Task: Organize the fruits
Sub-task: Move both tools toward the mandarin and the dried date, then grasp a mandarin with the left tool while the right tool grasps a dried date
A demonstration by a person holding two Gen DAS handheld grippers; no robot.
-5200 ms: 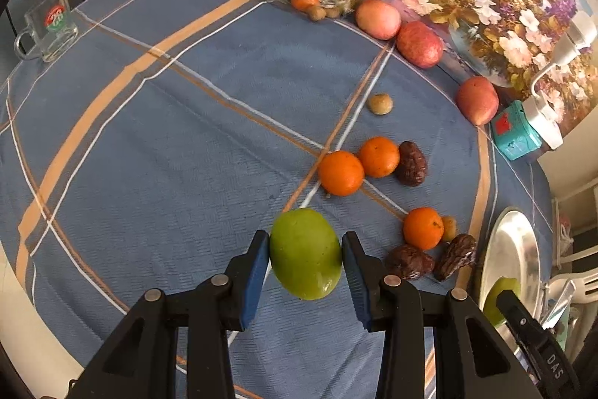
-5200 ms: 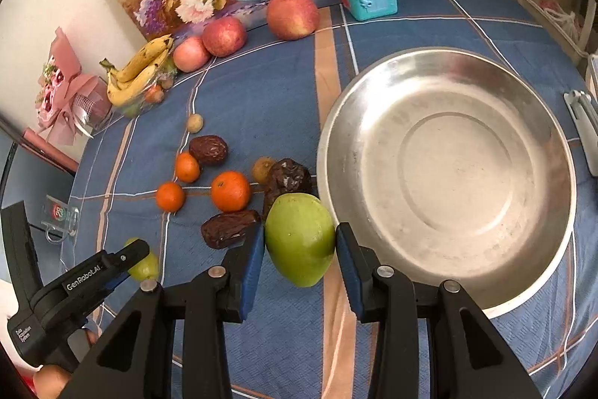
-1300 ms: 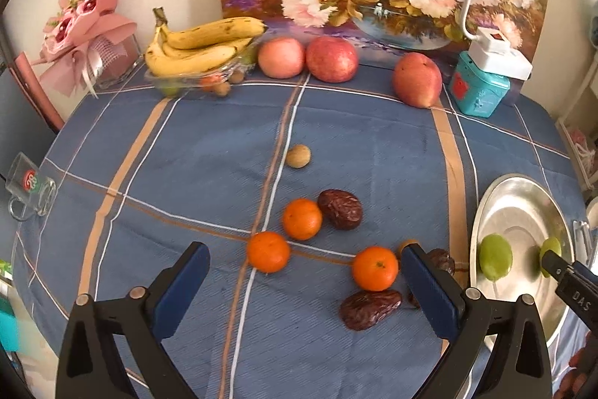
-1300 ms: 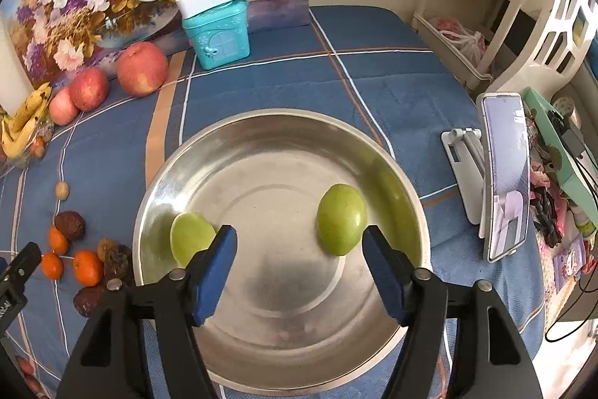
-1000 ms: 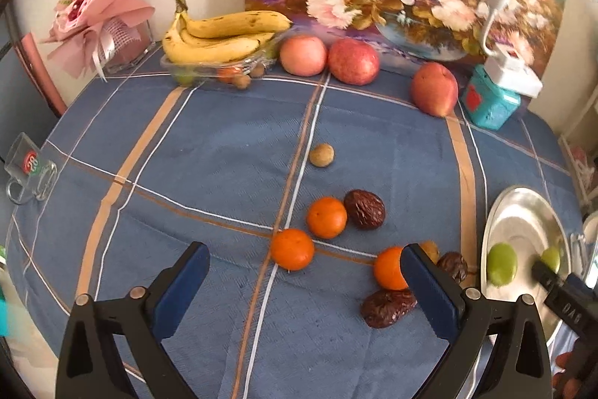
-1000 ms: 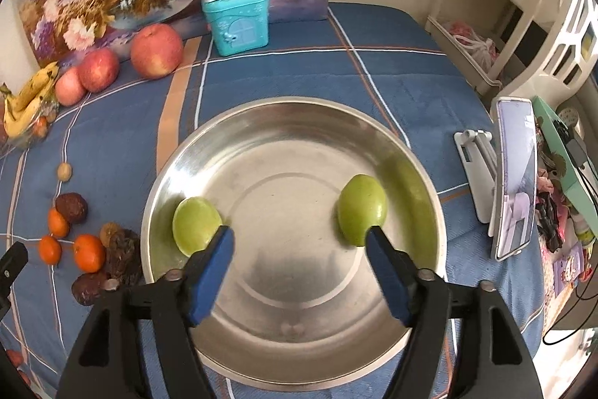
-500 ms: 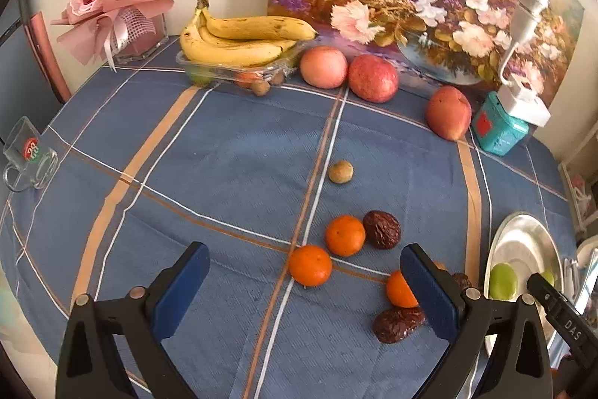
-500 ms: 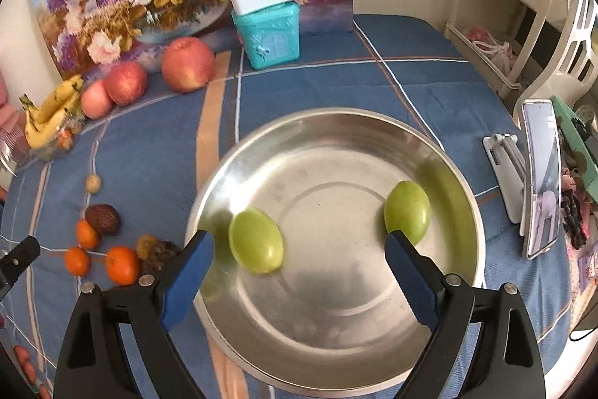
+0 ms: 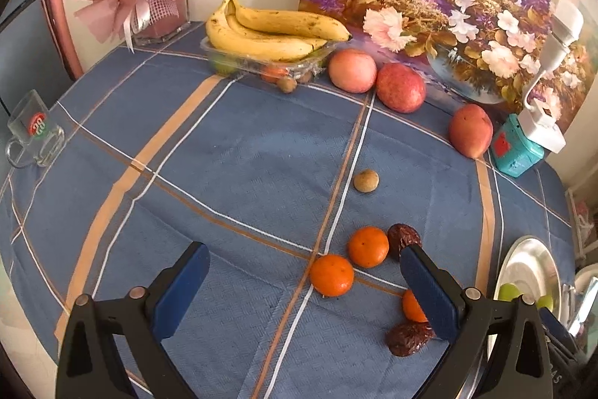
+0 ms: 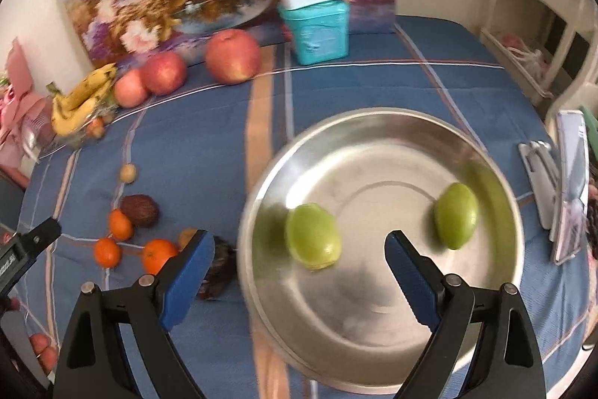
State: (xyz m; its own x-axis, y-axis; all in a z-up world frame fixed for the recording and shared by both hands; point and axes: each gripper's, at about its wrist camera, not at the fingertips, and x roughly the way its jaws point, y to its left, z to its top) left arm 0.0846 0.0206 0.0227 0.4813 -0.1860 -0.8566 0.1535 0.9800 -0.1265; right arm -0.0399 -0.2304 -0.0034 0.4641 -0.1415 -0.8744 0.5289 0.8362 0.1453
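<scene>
Two green fruits (image 10: 313,242) (image 10: 456,215) lie in the steel bowl (image 10: 373,361). My right gripper (image 10: 299,272) is open and empty above the bowl's near left part. My left gripper (image 9: 306,290) is open and empty over the blue cloth. Between its fingers lie two small oranges (image 9: 331,275) (image 9: 368,246). A third orange (image 9: 413,307) and two dark dates (image 9: 407,339) (image 9: 403,237) are partly hidden by its right finger (image 9: 429,294). A small brown nut (image 9: 366,180) lies farther off. The bowl (image 9: 530,260) shows at the left wrist view's right edge.
Three red apples (image 9: 352,70) (image 9: 400,87) (image 9: 470,131), bananas on a clear tray (image 9: 269,32), a teal tin (image 9: 517,152) with a white lamp and a painting line the back. A glass mug (image 9: 31,133) stands far left. A phone on a stand (image 10: 568,189) is right of the bowl.
Both grippers held green fruits, then let them go into the bowl. Lately the left gripper moved left and forward over the cloth; the right gripper shifted left, so the bowl sits further right.
</scene>
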